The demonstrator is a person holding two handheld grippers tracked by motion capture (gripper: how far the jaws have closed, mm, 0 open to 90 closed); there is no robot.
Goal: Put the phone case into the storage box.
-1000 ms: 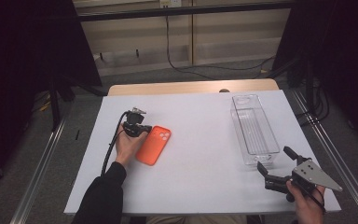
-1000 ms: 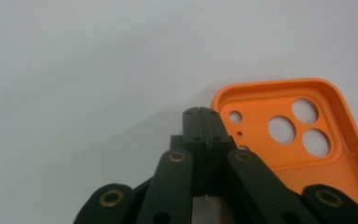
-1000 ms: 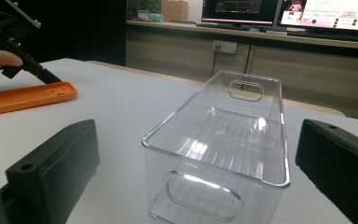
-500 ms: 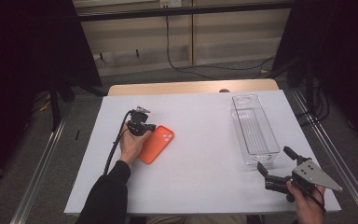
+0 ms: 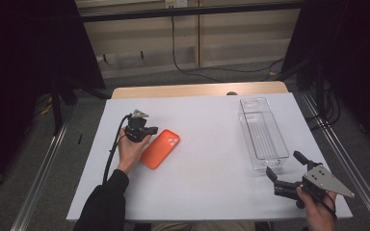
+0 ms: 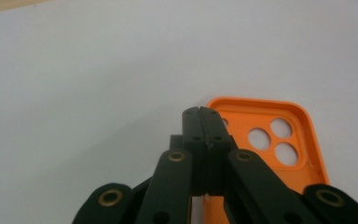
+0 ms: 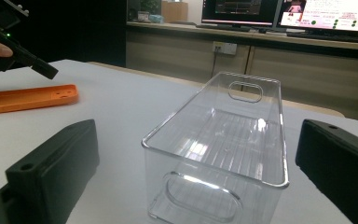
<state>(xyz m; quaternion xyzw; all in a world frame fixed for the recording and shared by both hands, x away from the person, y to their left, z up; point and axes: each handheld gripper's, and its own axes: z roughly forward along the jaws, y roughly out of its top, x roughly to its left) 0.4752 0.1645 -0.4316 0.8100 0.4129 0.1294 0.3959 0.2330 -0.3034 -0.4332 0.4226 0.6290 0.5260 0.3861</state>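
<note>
Just beside the closed, empty jaws of the left gripper (image 6: 200, 114) lies the orange phone case (image 6: 279, 140).

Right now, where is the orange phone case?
In the high view, the orange phone case lies left of centre on the white table, beside the left gripper.

Left gripper (image 5: 150, 131): left of centre, tips at the orange phone case (image 5: 160, 149).
Right gripper (image 5: 285, 169): lower right, jaws spread.
Clear bin (image 5: 262, 133): right of centre.
</note>
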